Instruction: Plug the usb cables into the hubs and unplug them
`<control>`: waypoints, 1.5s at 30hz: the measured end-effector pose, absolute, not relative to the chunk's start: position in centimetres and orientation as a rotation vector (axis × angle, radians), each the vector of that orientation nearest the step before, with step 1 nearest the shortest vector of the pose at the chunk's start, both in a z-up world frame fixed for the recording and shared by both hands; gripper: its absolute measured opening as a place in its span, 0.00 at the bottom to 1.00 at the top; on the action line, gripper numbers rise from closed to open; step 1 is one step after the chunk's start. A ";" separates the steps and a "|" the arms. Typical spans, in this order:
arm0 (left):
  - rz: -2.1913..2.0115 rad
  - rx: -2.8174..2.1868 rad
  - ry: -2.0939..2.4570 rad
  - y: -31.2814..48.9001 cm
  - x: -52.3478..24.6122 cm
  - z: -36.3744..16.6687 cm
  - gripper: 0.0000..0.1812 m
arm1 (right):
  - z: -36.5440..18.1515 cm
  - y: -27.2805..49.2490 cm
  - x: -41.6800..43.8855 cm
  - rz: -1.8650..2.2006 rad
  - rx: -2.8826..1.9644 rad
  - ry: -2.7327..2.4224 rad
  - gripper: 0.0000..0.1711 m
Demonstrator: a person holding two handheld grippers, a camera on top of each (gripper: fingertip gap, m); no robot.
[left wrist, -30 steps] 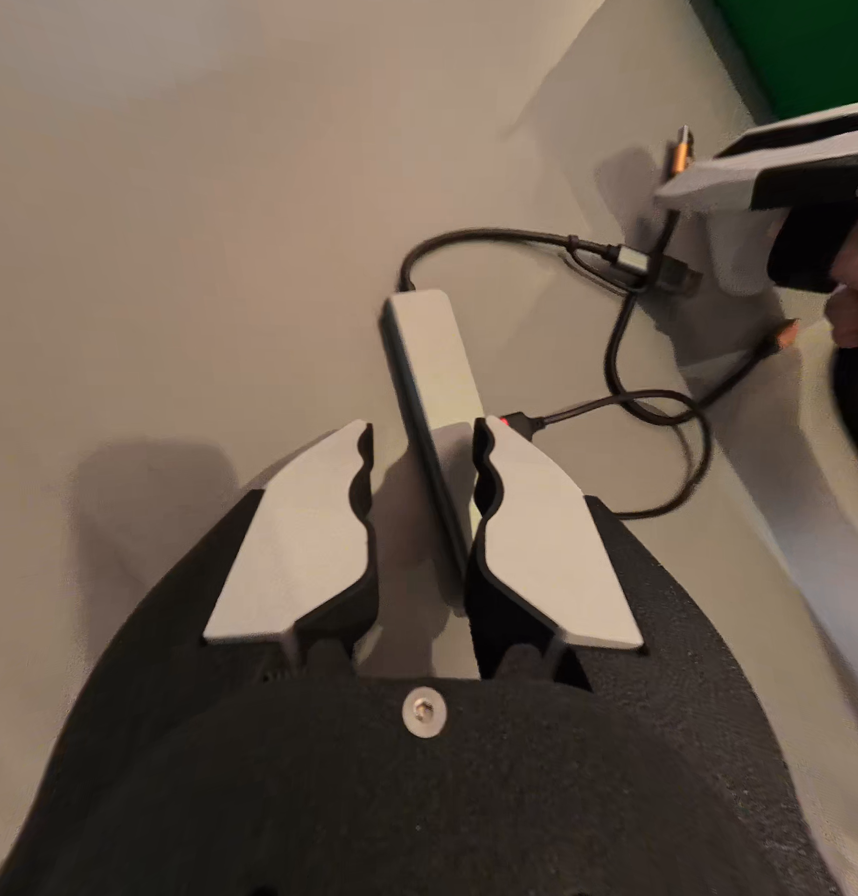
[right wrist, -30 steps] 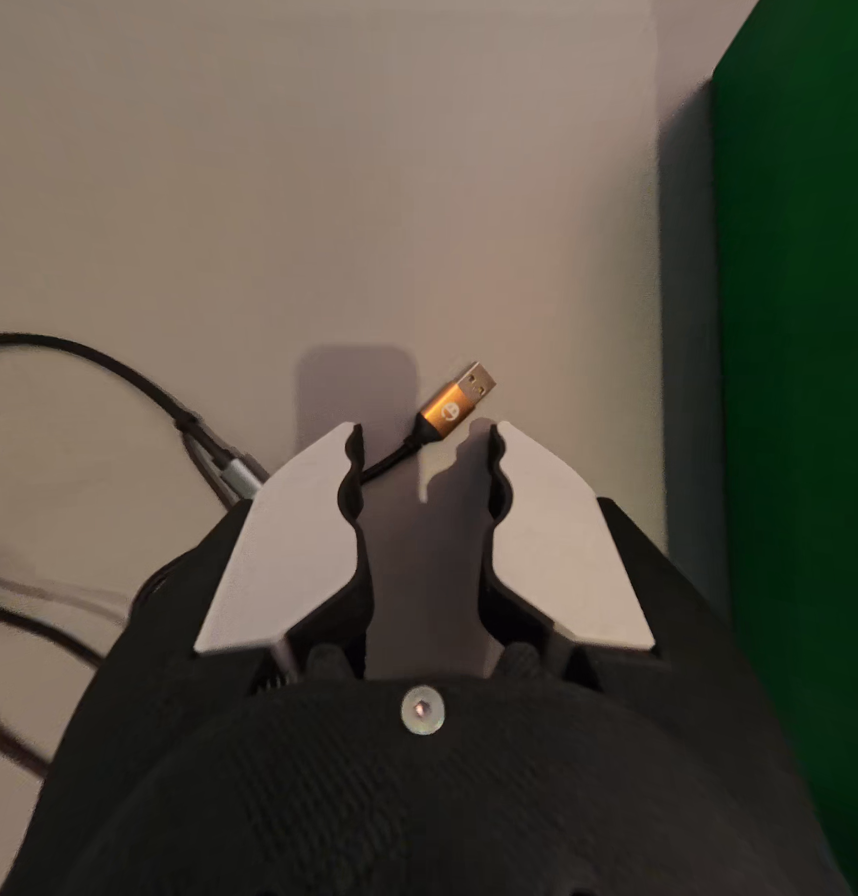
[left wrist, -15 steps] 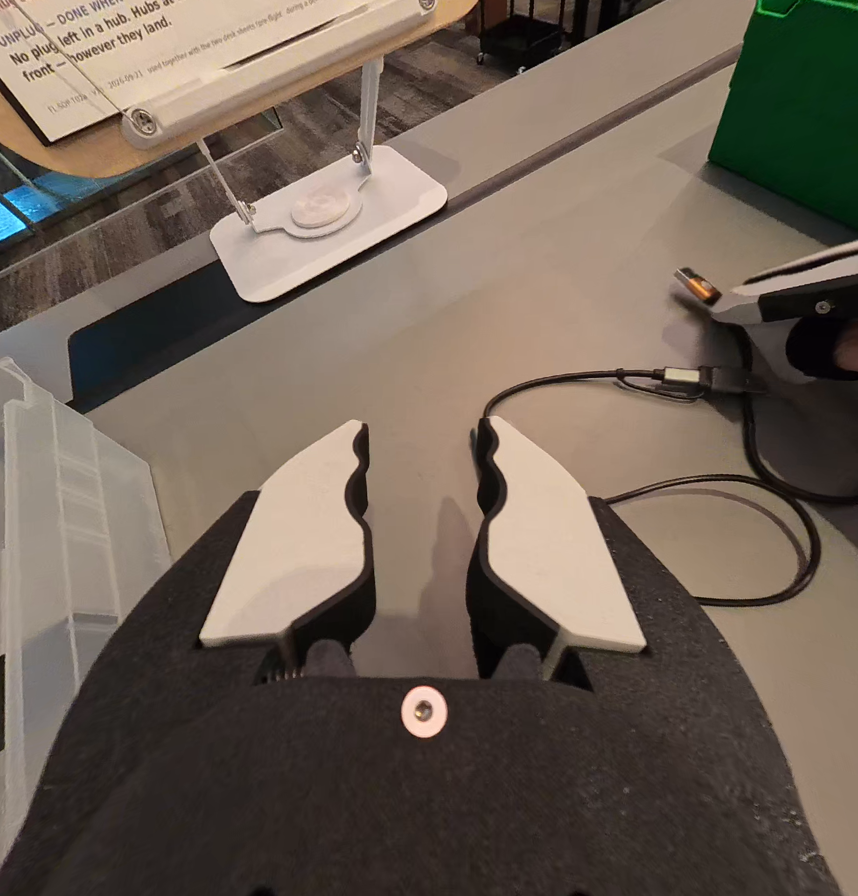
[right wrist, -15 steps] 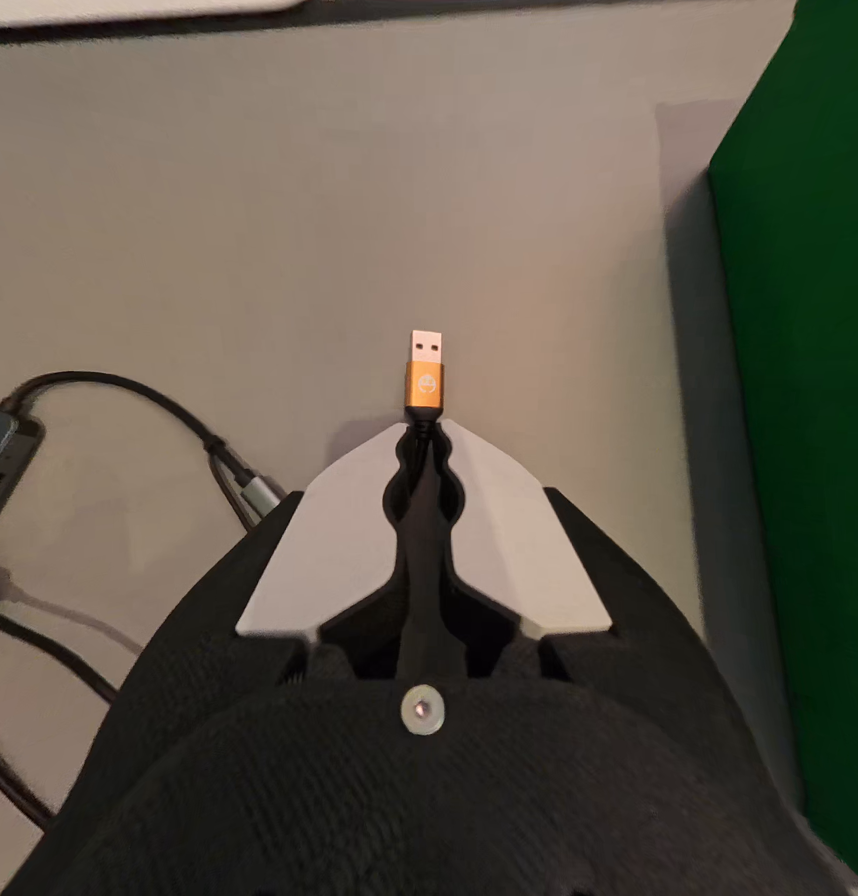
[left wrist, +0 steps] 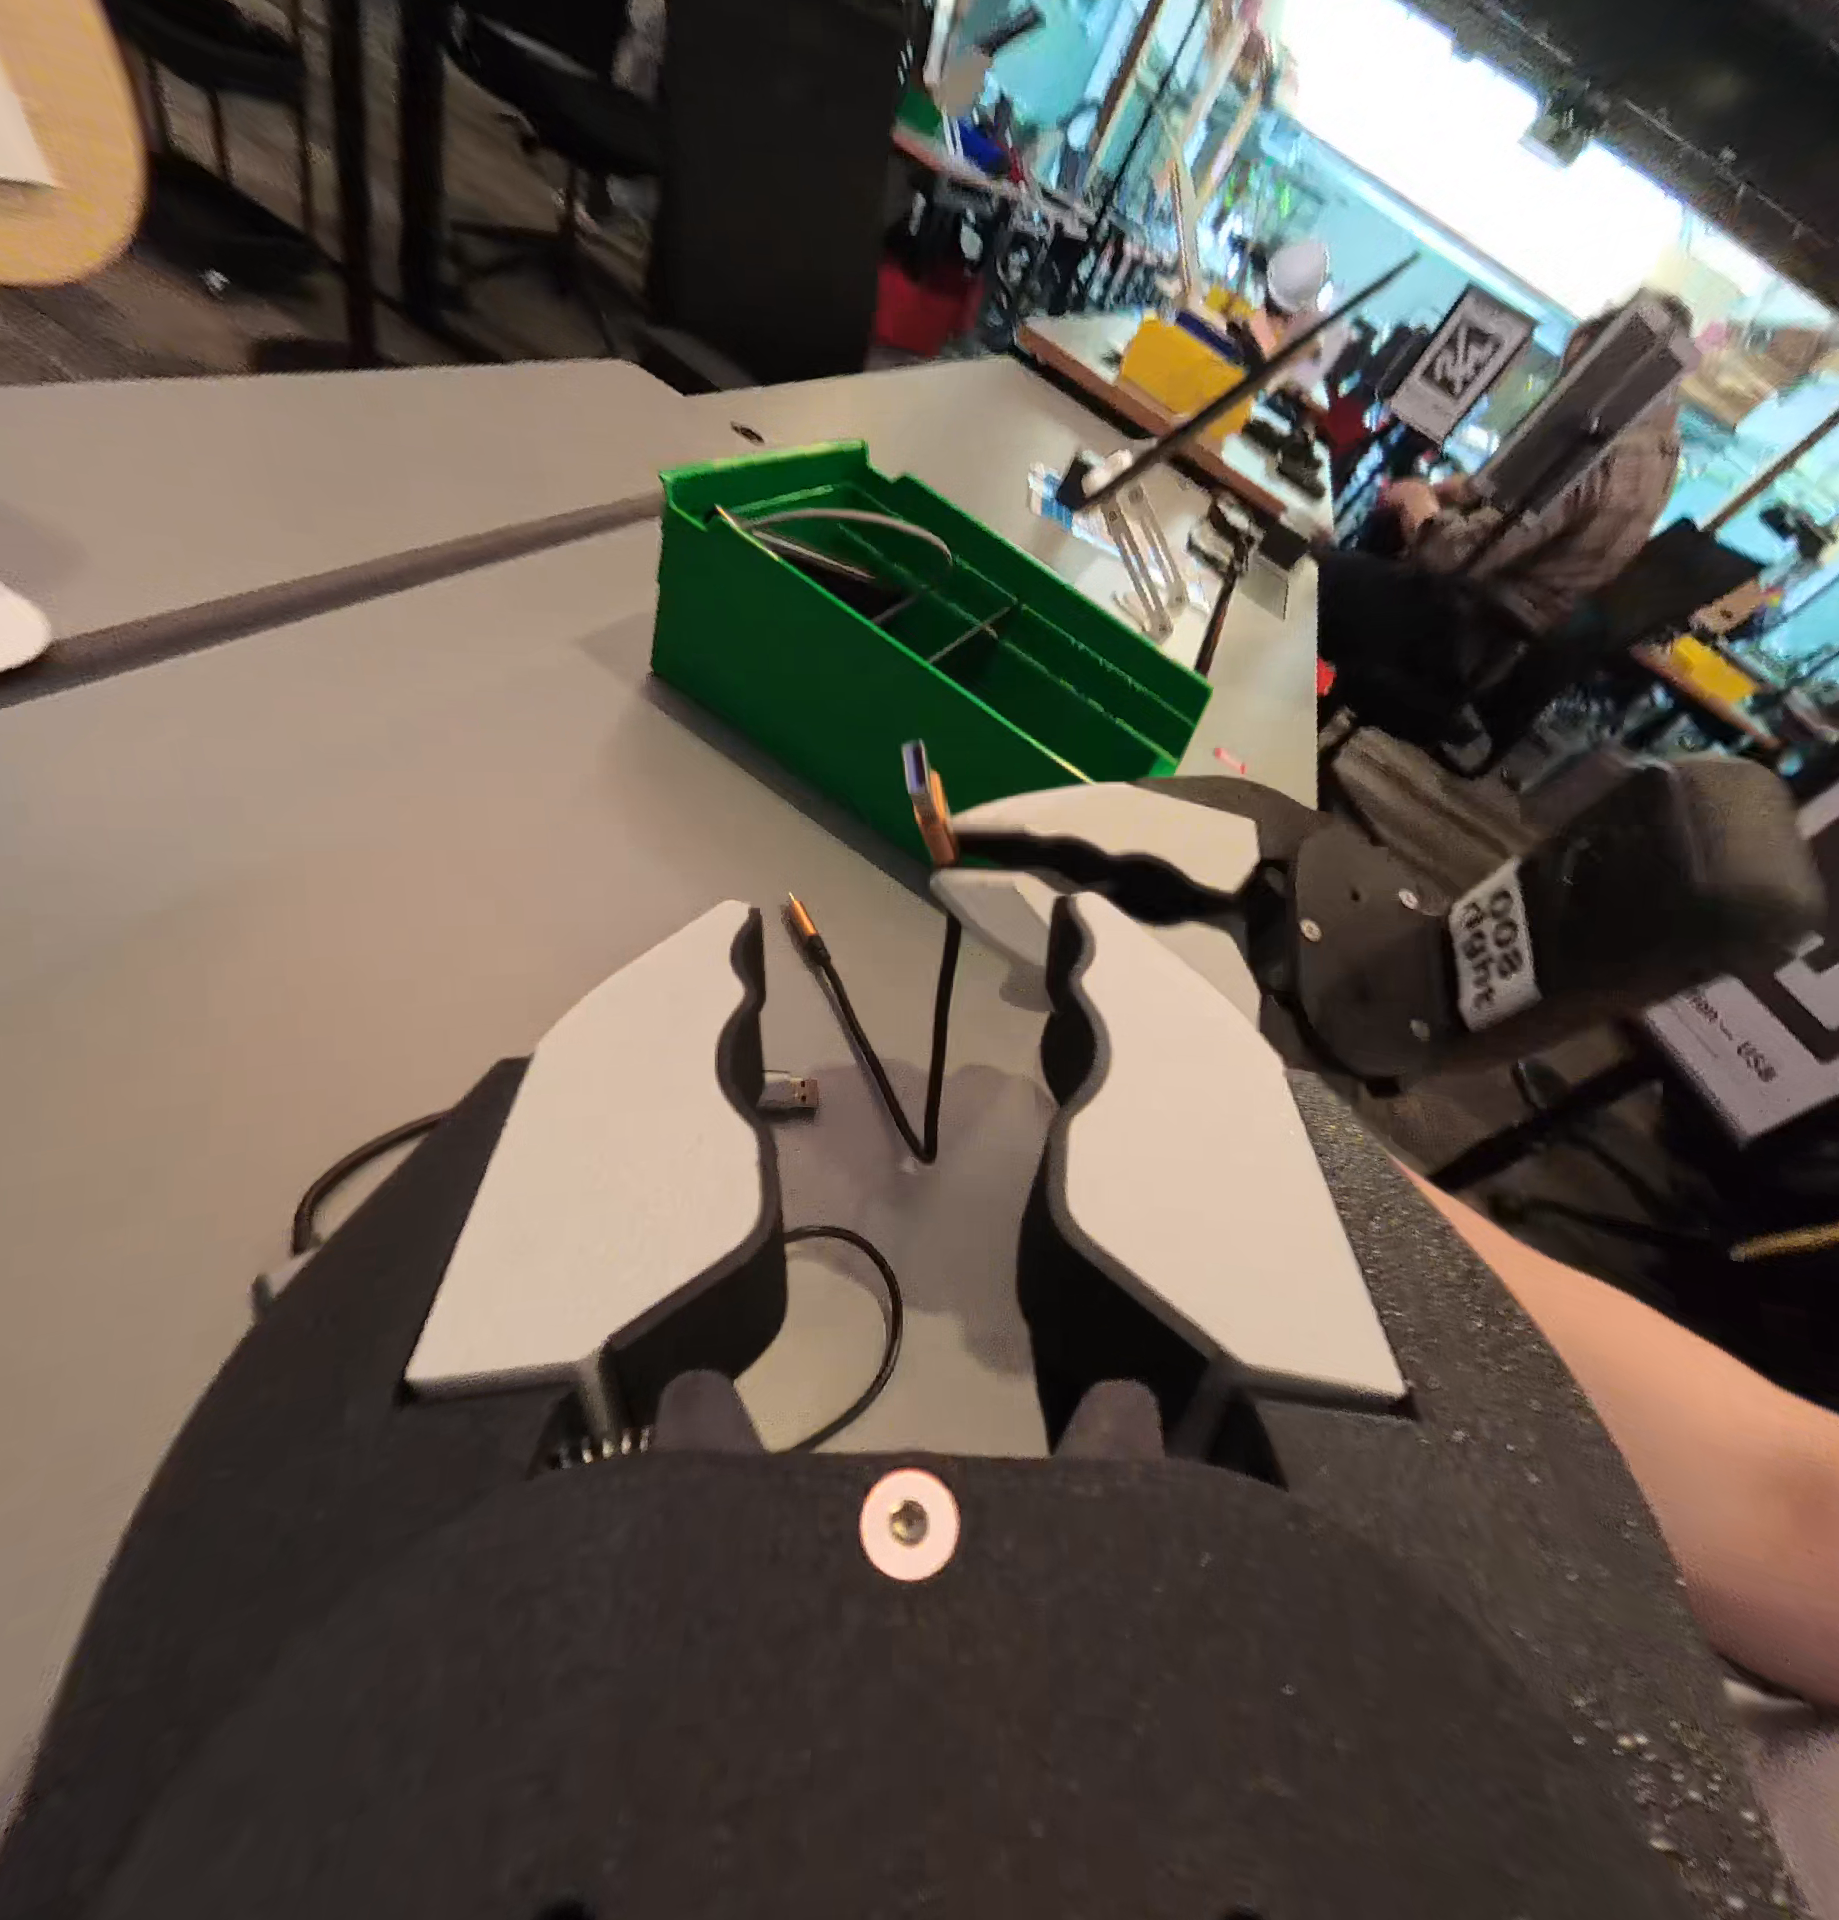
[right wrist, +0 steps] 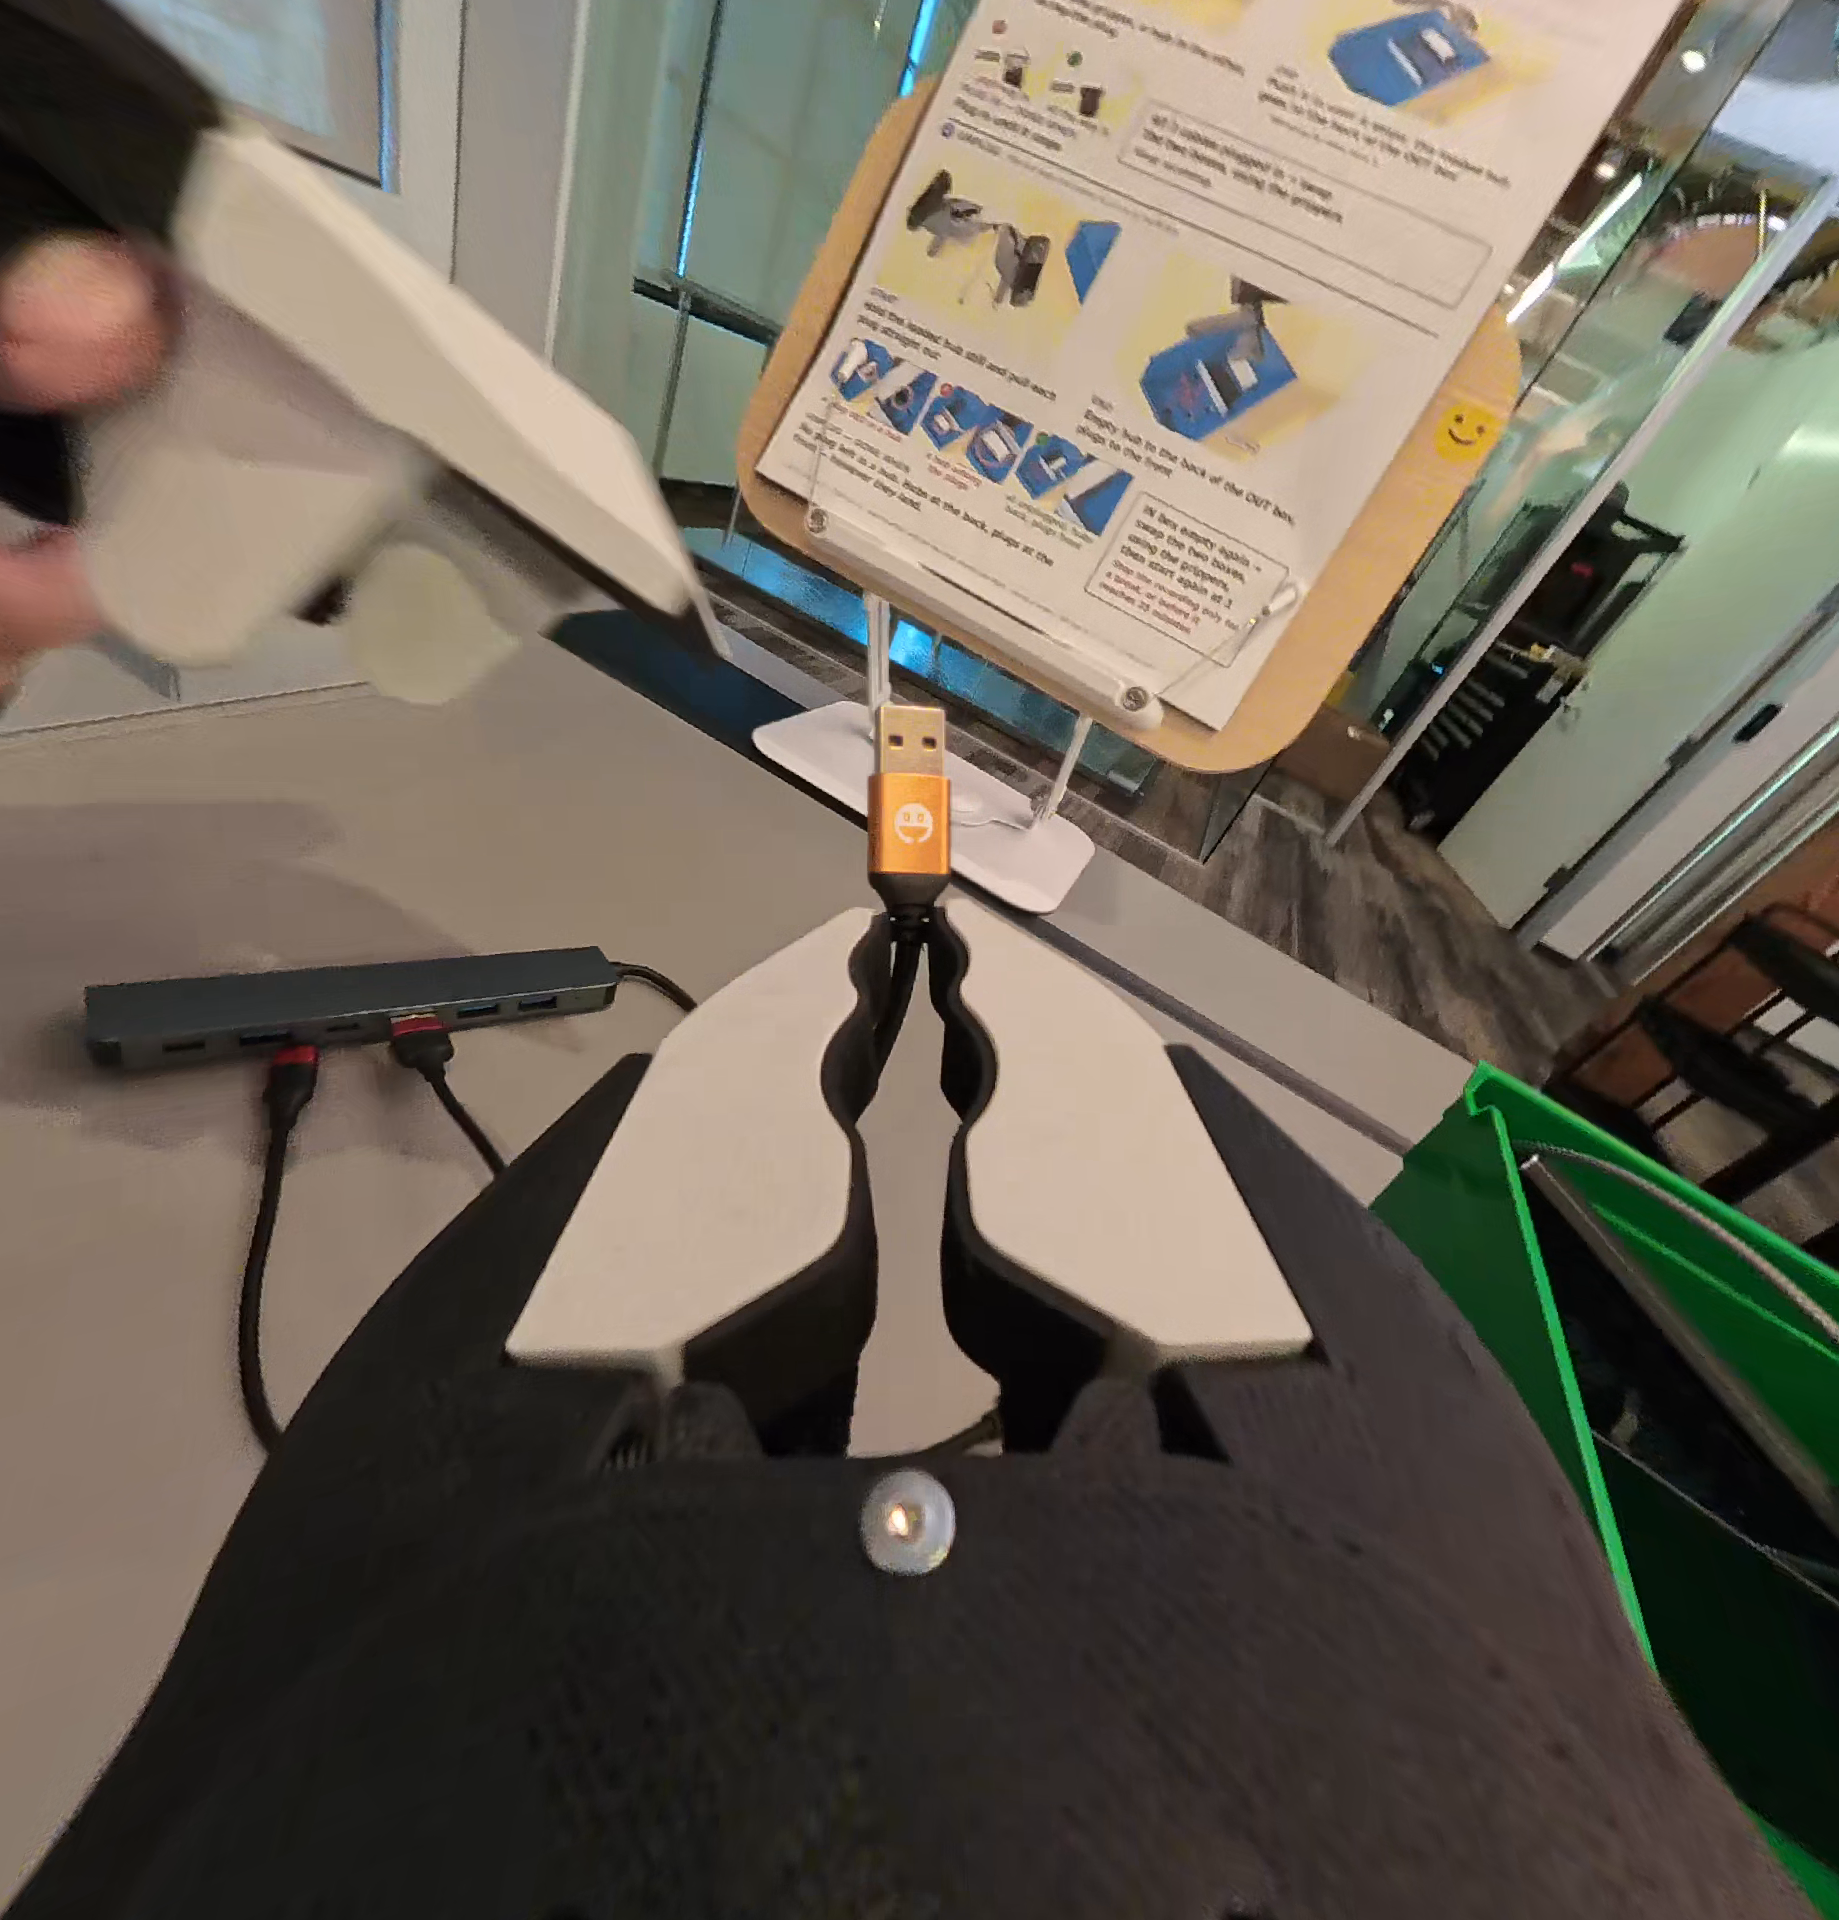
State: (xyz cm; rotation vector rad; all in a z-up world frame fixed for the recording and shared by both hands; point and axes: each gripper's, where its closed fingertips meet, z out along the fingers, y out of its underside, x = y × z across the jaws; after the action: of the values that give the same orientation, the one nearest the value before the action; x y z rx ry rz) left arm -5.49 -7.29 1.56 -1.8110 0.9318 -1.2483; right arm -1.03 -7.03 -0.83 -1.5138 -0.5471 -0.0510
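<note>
The right claw (right wrist: 899,925) was closed tight on a black cable just behind its orange plug (right wrist: 907,836). The plug stuck out past the tips, with its metal end pointing away from the claw, up off the grey bench (right wrist: 271,831). In the left wrist view the same right claw (left wrist: 951,868) came in from the right, and the cable (left wrist: 941,1029) hung from it down to the bench.

The left claw (left wrist: 904,930) was open and held nothing. It sat above the bench with its two white fingers (left wrist: 624,1174) wide apart. Between them, on the bench, lay the other thin orange end (left wrist: 801,920) of the black cable and a small silver plug (left wrist: 787,1093). A loop of black wire (left wrist: 873,1340) lay closer in.

In the right wrist view the dark grey hub (right wrist: 349,1003) lay flat on the bench, off to the left. Two plugs with red collars (right wrist: 359,1049) were stuck in its near side, and their black wires ran toward the camera. One more wire came out of the hub's right end. The blurry left claw (right wrist: 702,613) showed at the top left, above the hub.

A green box (left wrist: 894,665) with dividers stood on the far right part of the bench. A paper sheet on a stand (right wrist: 1133,343) stood at the far edge.
</note>
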 end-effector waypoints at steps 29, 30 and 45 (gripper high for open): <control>-1.669 -1.828 1.428 -12.7 -5.5 6.4 0.04 | 12.4 -16.5 0.4 0.011 -0.895 -0.815 0.17; -1.718 -1.776 1.464 -13.7 -6.0 7.9 0.04 | 14.6 -16.6 2.0 0.037 -0.849 -0.759 0.17; -1.930 -1.632 1.307 -15.0 -2.5 16.9 0.04 | 16.5 -12.8 -2.9 0.099 -0.713 -0.580 0.21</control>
State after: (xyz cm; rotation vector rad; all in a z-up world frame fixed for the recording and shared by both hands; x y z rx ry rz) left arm -2.52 -15.00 16.88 -1.6319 1.3071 -1.9299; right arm -2.93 -12.80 16.49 -0.7130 -0.5802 0.0988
